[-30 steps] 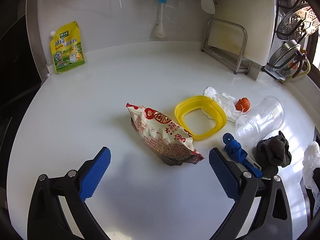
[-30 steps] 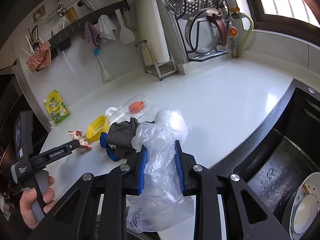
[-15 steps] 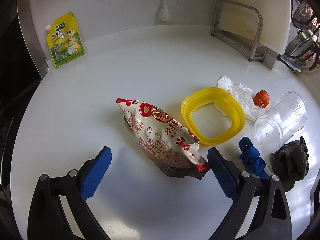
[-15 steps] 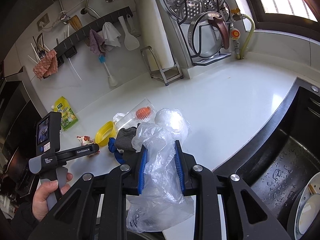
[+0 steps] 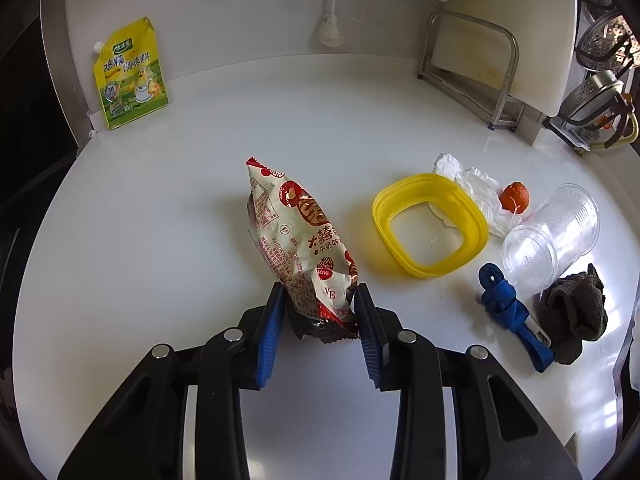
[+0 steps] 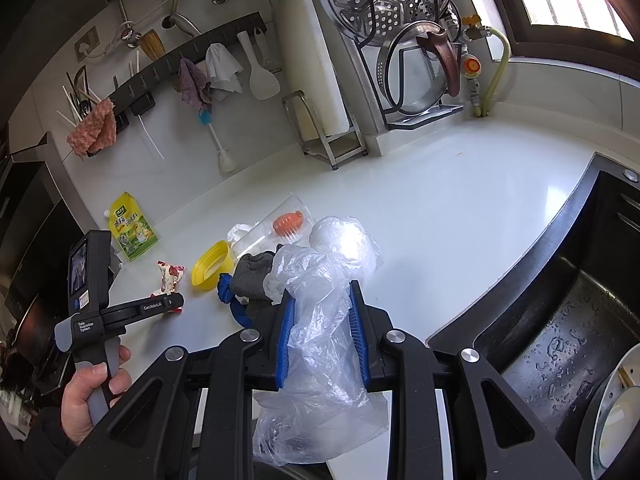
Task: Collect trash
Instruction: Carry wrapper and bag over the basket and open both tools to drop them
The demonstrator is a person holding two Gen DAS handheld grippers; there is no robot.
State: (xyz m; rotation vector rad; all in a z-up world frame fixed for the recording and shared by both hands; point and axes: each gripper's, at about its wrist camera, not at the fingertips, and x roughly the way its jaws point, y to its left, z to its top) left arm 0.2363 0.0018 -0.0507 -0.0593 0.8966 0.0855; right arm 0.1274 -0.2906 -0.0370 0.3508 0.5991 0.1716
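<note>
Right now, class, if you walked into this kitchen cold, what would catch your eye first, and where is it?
The red-and-white printed snack wrapper, pinched at its near end by the left hand-held gripper, stands out mid-counter. Right of it lies a bright yellow square plastic ring beside a clear plastic cup on its side. The right hand-held gripper clamps a crumpled clear plastic bag near the dark sink.

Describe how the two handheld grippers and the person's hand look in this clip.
Both the left gripper and the right gripper have black linkage arms with silver pivot bolts and blue ribbed finger pads. From the right wrist view, the left unit has a grey handle, white lettering and a small screen. The bare left hand emerges from a dark sleeve.
</note>
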